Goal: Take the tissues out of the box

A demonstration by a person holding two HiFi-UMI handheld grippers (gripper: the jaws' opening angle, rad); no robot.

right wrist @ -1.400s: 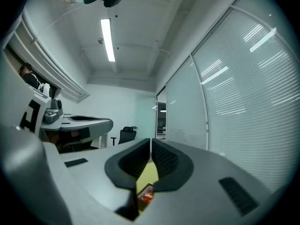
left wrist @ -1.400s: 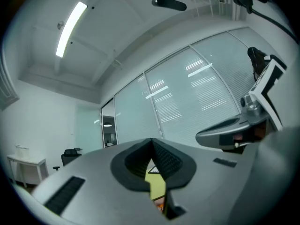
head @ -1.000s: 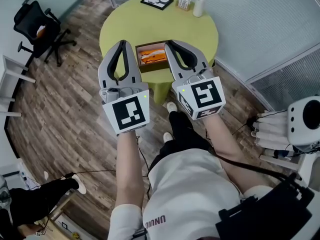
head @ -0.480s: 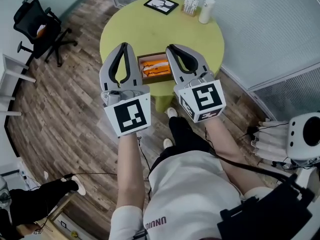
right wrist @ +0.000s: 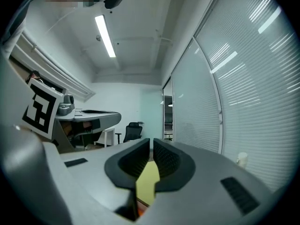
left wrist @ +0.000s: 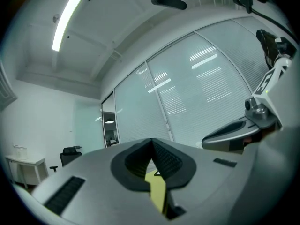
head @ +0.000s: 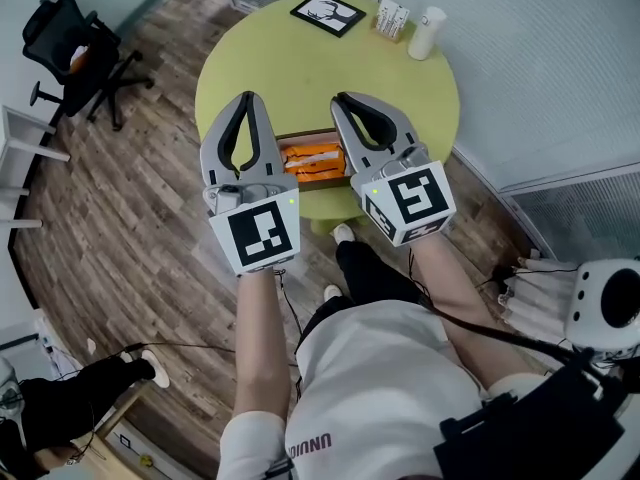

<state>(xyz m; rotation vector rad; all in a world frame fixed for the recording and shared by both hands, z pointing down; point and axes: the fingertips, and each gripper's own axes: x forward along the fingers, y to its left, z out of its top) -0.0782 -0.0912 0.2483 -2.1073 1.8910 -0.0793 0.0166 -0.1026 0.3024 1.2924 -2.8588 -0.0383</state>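
A shallow brown box (head: 312, 158) lies open near the front edge of the round yellow-green table (head: 300, 68), with orange and white tissue packs inside. In the head view my left gripper (head: 247, 96) hangs over the box's left side, jaws shut and empty. My right gripper (head: 338, 96) hangs over its right side, also shut with nothing held. Both point level, out over the table. In the left gripper view the left gripper (left wrist: 152, 142) shows only a strip of table between its jaws. The right gripper (right wrist: 151, 141) shows table and an orange sliver of the box.
At the table's far edge stand a framed picture (head: 328, 12), a small card holder (head: 392, 18) and a white cup (head: 428, 33). A black office chair (head: 70, 43) is at the far left, a white machine (head: 600, 298) at the right, another person's legs (head: 80, 388) at the lower left.
The table and box have slid nearer and lower in the head view as both grippers moved forward over the table. Both pairs of jaws stay shut.
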